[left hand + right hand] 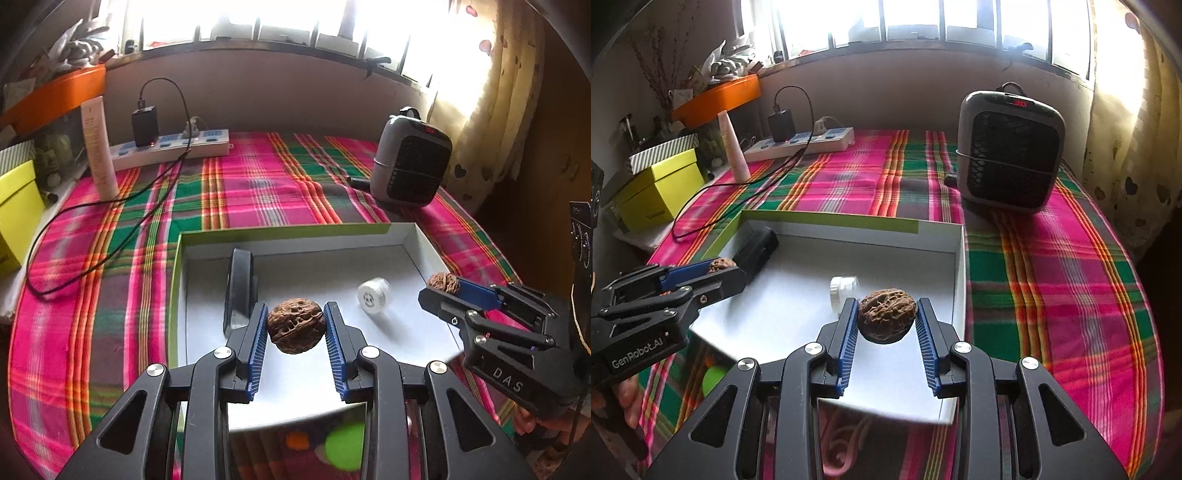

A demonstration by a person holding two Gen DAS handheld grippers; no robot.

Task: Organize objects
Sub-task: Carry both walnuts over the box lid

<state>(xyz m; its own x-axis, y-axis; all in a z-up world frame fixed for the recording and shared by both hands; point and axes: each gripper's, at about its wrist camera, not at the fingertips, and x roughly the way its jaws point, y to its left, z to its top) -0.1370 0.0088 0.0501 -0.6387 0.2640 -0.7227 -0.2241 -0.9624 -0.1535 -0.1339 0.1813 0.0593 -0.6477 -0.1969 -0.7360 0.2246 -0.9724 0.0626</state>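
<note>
A: Left wrist view: my left gripper (296, 325) has its fingers clamped on a walnut (295, 325), held over the white box (295, 236).

B: Right?

A: Right gripper (887, 321) likewise, pinching a second walnut (887, 320) above the box floor beside the white cap (844, 287). Looks like both go inside.

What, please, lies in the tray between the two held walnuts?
In the left wrist view, only the small white jar lies between the walnuts; otherwise bare tray floor.
</note>
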